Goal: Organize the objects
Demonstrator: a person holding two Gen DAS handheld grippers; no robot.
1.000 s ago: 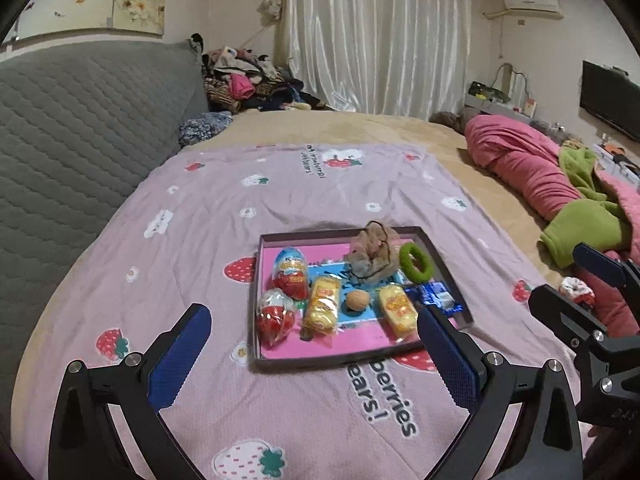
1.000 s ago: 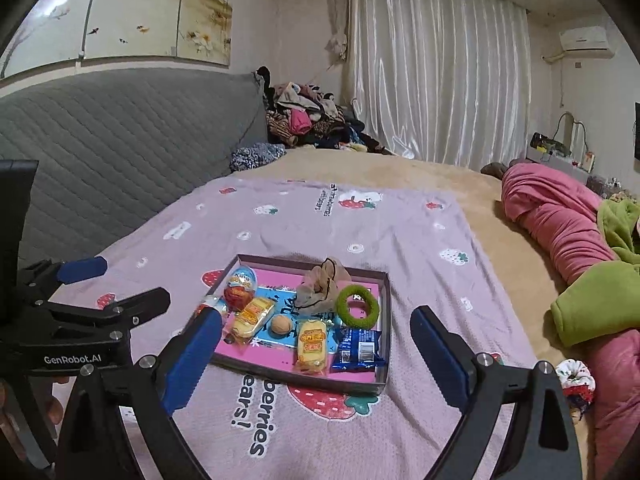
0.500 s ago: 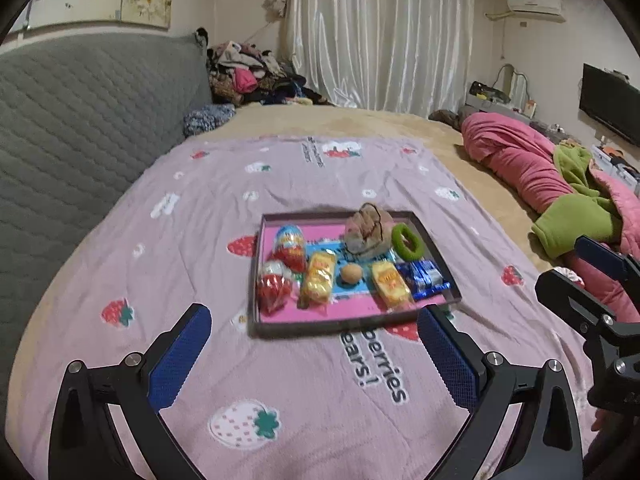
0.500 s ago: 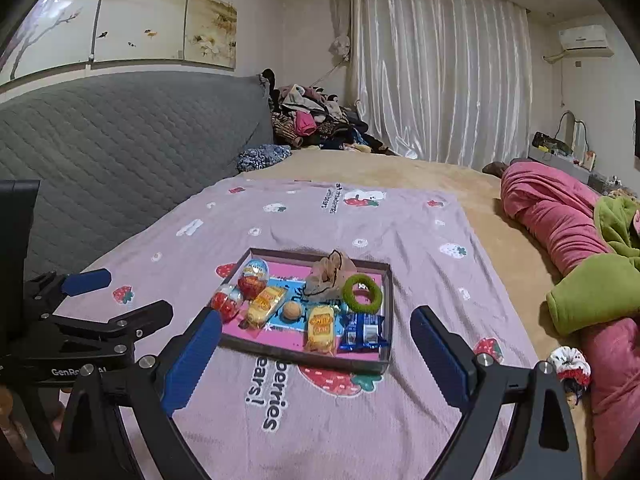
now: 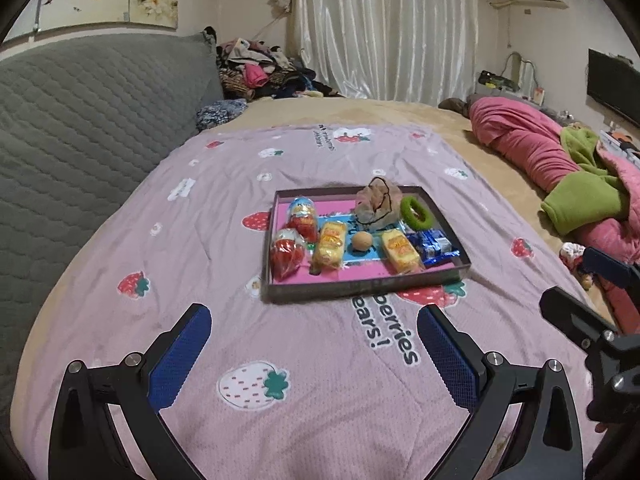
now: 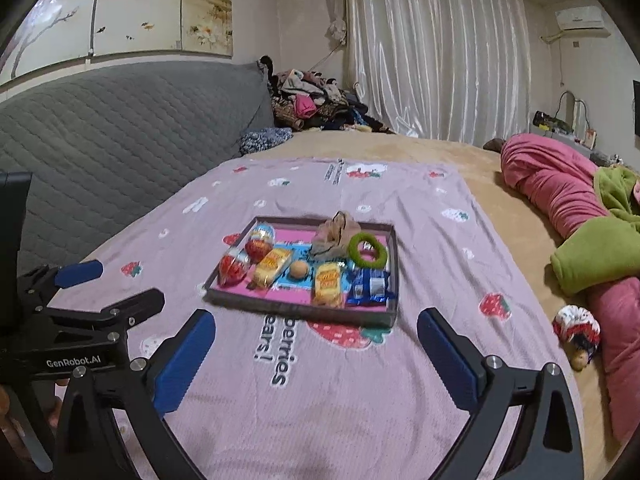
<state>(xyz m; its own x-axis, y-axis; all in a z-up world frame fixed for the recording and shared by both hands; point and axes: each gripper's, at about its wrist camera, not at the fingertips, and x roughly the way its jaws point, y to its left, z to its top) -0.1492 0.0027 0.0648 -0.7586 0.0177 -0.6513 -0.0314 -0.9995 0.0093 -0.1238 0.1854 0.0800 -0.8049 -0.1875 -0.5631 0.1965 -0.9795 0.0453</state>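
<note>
Left gripper point(image 5: 314, 344) hangs with jaws spread and empty, and the tray point(image 5: 360, 286) of snacks and trinkets lies straight ahead on the pink blanket point(image 5: 200, 240), long side across the view. Right gripper point(image 6: 316, 346) is empty too, jaws just widened, tray slightly left of centre, neither hand clearly nearer. Only the right view shows a patterned ball point(image 6: 576, 326) off the blanket.

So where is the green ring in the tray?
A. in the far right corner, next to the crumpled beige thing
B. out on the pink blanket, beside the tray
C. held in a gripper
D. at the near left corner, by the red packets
A: the green ring lies inside the tray at its far right corner, beside the crumpled beige thing; no gripper holds it.
</note>
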